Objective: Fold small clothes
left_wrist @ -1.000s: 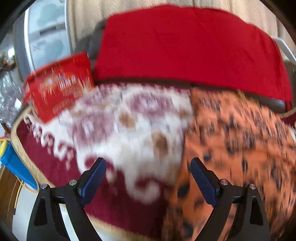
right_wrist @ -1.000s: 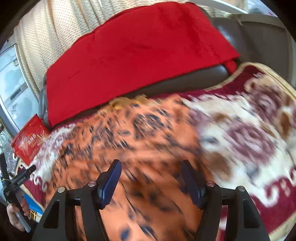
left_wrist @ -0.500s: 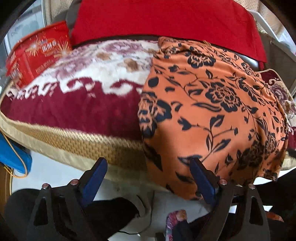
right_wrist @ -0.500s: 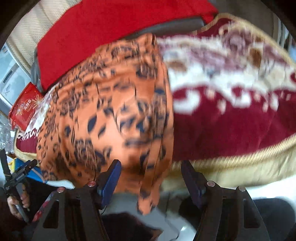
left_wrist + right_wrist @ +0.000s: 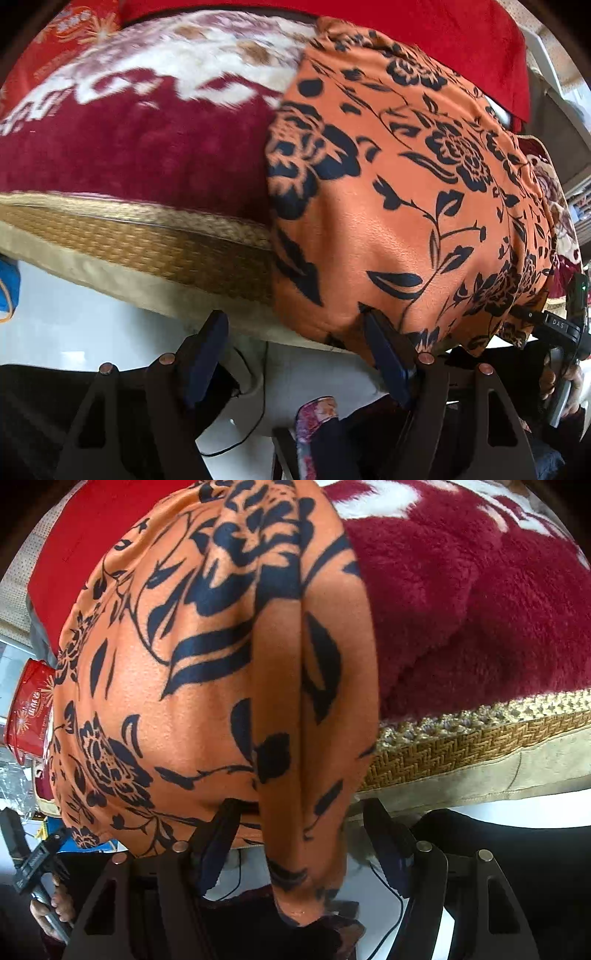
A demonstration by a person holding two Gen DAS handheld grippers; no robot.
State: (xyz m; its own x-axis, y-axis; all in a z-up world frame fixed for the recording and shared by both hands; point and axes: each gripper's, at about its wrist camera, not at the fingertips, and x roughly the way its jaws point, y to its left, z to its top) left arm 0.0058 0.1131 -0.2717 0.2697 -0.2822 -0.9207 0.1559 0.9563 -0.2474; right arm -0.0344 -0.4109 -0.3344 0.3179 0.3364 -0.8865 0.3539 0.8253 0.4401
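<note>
An orange garment with black flowers point(image 5: 424, 206) lies over the red and white blanket point(image 5: 129, 140) and hangs off its front edge. My left gripper point(image 5: 295, 321) points down at the garment's lower left corner. Its jaws are closing; the corner's hem lies between them and only the right fingertip point(image 5: 373, 325) touches it. In the right wrist view the orange garment point(image 5: 207, 686) fills the middle, and a folded corner hangs between the fingers of my right gripper point(image 5: 301, 812), which is open with its pads off the cloth.
A woven gold border point(image 5: 166, 243) edges the blanket above white floor. A red tin point(image 5: 29, 709) stands at the far left and a red cloth point(image 5: 443, 29) covers the seat back. A cable point(image 5: 258, 406) lies on the floor. A hand point(image 5: 55, 904) holds the other gripper.
Both views have tipped down and sunk from the blanket's top to its front edge. The garment's hanging hem now sits at the fingertips, and the left jaws have narrowed.
</note>
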